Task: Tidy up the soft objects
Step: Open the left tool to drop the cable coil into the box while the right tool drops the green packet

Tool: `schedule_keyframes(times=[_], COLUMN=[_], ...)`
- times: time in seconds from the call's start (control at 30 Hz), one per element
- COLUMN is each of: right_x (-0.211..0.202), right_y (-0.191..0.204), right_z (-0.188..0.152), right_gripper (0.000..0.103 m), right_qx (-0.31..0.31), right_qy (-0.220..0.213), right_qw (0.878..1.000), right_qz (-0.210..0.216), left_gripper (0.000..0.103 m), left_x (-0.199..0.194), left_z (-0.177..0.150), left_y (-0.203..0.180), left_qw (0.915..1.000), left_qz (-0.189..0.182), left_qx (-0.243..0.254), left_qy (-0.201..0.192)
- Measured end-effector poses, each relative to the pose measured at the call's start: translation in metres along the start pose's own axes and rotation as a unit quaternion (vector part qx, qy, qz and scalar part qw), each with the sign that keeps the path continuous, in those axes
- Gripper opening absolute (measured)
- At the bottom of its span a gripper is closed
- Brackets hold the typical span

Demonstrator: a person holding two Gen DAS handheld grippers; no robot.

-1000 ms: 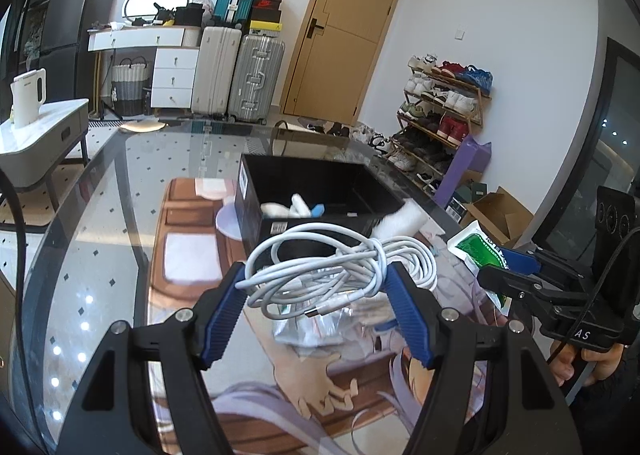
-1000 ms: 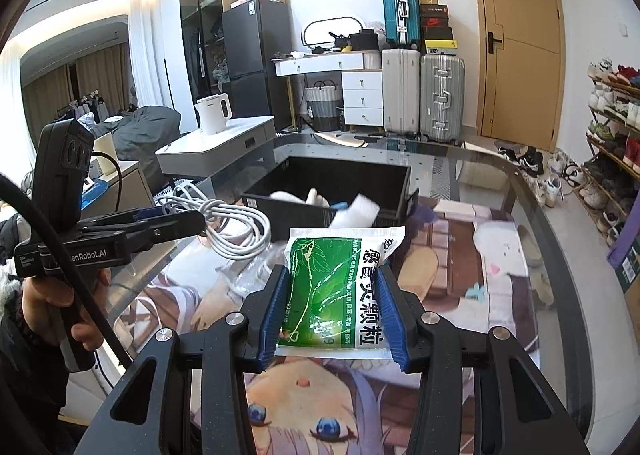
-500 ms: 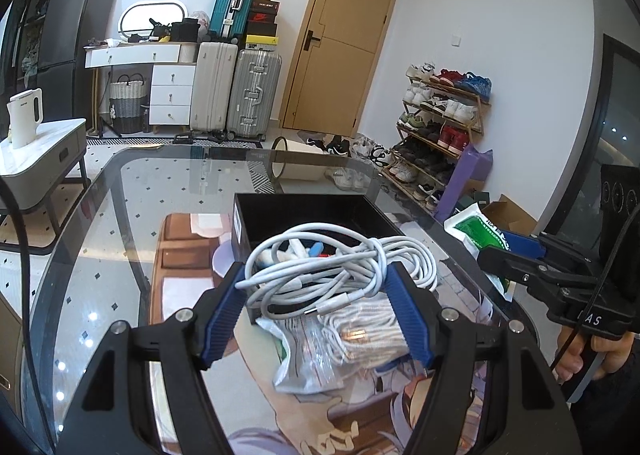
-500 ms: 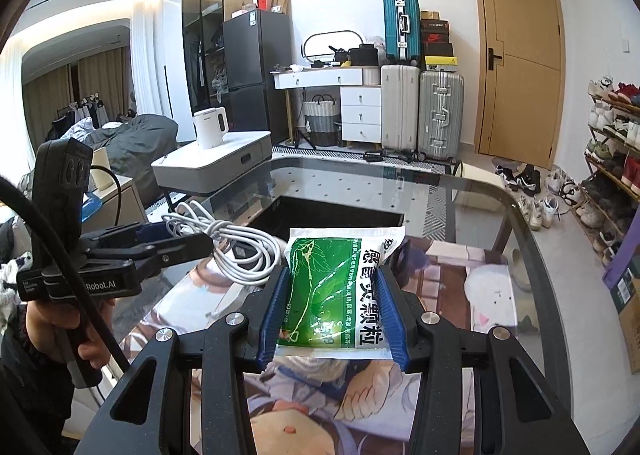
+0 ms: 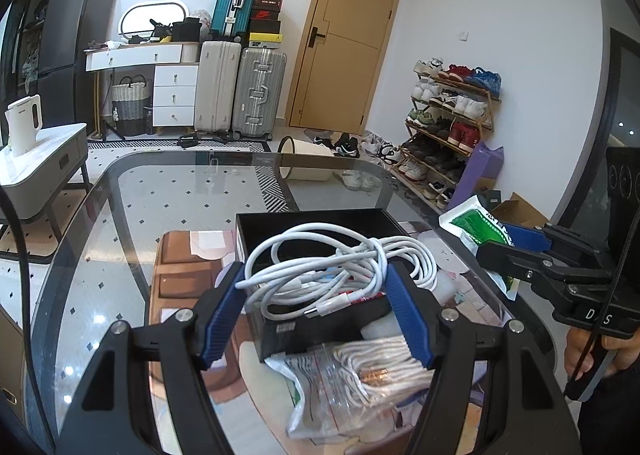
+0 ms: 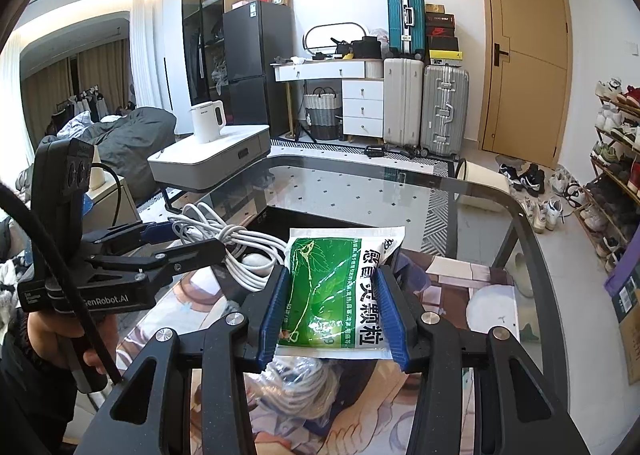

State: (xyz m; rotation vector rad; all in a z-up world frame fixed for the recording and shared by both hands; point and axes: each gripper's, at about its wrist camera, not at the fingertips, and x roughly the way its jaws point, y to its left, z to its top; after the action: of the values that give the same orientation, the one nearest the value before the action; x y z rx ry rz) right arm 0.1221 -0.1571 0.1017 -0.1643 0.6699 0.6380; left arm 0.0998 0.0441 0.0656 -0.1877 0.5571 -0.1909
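My left gripper (image 5: 316, 311) is shut on a coiled white cable (image 5: 340, 263) and holds it above the black box (image 5: 312, 223) on the glass table. The cable also shows in the right wrist view (image 6: 224, 243). My right gripper (image 6: 332, 311) is shut on a green medicine sachet (image 6: 336, 287), held in the air right of the box; the sachet also shows in the left wrist view (image 5: 476, 223). A clear plastic bag of white cord (image 5: 360, 383) lies on the table below both grippers, near the box's front wall.
The glass table (image 5: 120, 215) carries a printed mat (image 6: 460, 283). A white side table with a kettle (image 5: 24, 127) stands to the left. Suitcases (image 5: 240, 91), a dresser, a door and a shoe rack (image 5: 448, 123) line the walls beyond.
Both grippers have risen and pulled back with their loads. The cable now hangs over the box's front part, and the bag of cord has come into view below.
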Motion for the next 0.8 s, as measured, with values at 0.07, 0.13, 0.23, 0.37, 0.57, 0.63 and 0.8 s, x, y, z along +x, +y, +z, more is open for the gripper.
schedule_keyframes(times=[0.07, 0.13, 0.23, 0.37, 0.57, 0.63, 0.8], right_x=[0.007, 0.012, 0.022, 0.035, 0.051, 0.057, 0.069], right_y=[-0.005, -0.008, -0.013, -0.02, -0.022, -0.023, -0.023], right_z=[0.005, 0.009, 0.013, 0.019, 0.022, 0.022, 0.023], right_gripper=[0.044, 0.044, 0.044, 0.044, 0.044, 0.044, 0.044], right_qx=[0.0, 0.0, -0.001, -0.002, -0.003, -0.004, -0.002], right_qy=[0.003, 0.005, 0.01, 0.019, 0.03, 0.034, 0.042], right_qw=[1.0, 1.0, 1.0, 1.0, 1.0, 0.999, 0.999], right_qz=[0.0, 0.0, 0.001, 0.003, 0.008, 0.009, 0.012], left_gripper=[0.07, 0.07, 0.07, 0.07, 0.07, 0.07, 0.07], left_x=[0.007, 0.013, 0.022, 0.033, 0.047, 0.051, 0.06], left_z=[0.002, 0.003, 0.005, 0.007, 0.012, 0.013, 0.016], left_y=[0.0, 0.0, 0.001, 0.001, 0.002, 0.002, 0.003], left_qw=[1.0, 1.0, 0.9999, 0.9998, 0.9995, 0.9995, 0.999], left_qz=[0.004, 0.006, 0.007, 0.016, 0.025, 0.026, 0.036], left_qx=[0.003, 0.004, 0.004, 0.006, 0.009, 0.01, 0.015], left_qy=[0.003, 0.006, 0.01, 0.013, 0.016, 0.017, 0.019])
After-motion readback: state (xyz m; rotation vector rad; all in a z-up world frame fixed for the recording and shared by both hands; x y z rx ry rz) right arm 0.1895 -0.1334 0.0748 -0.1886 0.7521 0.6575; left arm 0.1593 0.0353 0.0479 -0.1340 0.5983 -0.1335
